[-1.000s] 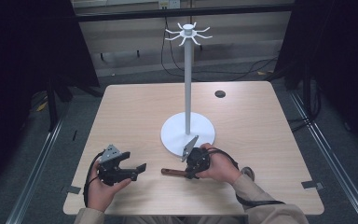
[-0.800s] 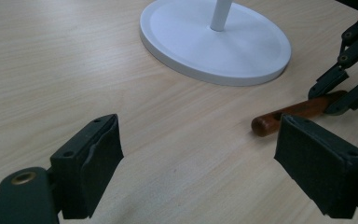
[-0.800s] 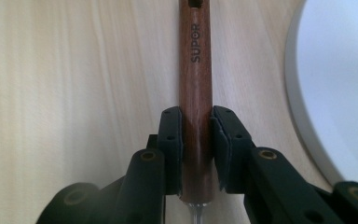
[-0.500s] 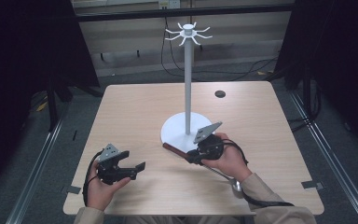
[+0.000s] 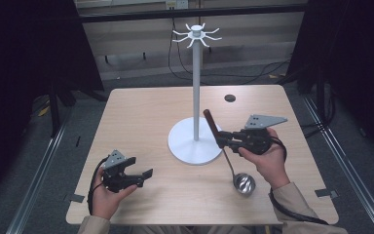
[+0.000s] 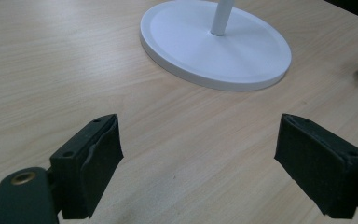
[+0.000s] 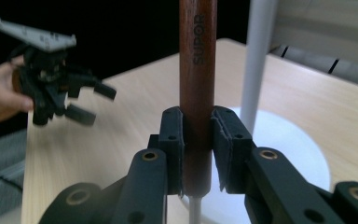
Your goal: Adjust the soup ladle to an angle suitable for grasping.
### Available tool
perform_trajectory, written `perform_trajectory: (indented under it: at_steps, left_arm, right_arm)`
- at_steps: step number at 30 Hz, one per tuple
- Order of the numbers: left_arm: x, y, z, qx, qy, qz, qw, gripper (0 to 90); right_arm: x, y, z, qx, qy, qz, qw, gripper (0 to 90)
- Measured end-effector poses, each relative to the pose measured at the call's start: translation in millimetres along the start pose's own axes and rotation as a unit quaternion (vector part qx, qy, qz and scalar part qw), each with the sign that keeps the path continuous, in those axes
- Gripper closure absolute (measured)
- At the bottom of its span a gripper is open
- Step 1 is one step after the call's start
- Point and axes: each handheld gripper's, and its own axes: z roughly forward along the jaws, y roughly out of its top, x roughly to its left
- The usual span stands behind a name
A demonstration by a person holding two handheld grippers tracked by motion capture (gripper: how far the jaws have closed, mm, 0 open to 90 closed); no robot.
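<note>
- Two risks show: the right gripper pinches the ladle by its wooden handle, bowl hanging just above the table beside the white stand.
- Its heavy bowl may swivel in the pads; the handle may knock the pole.
- Left gripper idles, jaws spread.

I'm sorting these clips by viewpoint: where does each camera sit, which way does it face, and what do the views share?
High view: above the person's side, facing forward and down on the table; forearms, both hands, left gripper and right gripper show.
Left gripper view: rides the left gripper, looking past open jaws at the white stand base.
Right gripper view: rides the right gripper, looking along jaws shut on the ladle handle; the left hand shows farther off.
All three show the stand.
</note>
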Motion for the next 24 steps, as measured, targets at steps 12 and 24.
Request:
perform_trajectory:
  at_steps: [12,24]
  left_arm:
    - [1.0,0.1,0.3,-0.003,0.003,-0.001,1.0,13.4]
    - [2.0,-1.3,2.0,-0.003,-0.001,-0.006,1.0,9.2]
  right_arm:
    - [-7.5,-2.3,-18.0,-0.092,-0.005,0.031,0.9952,74.9]
    - [-6.4,27.5,-21.0,-0.123,-0.04,0.023,0.9913,74.7]
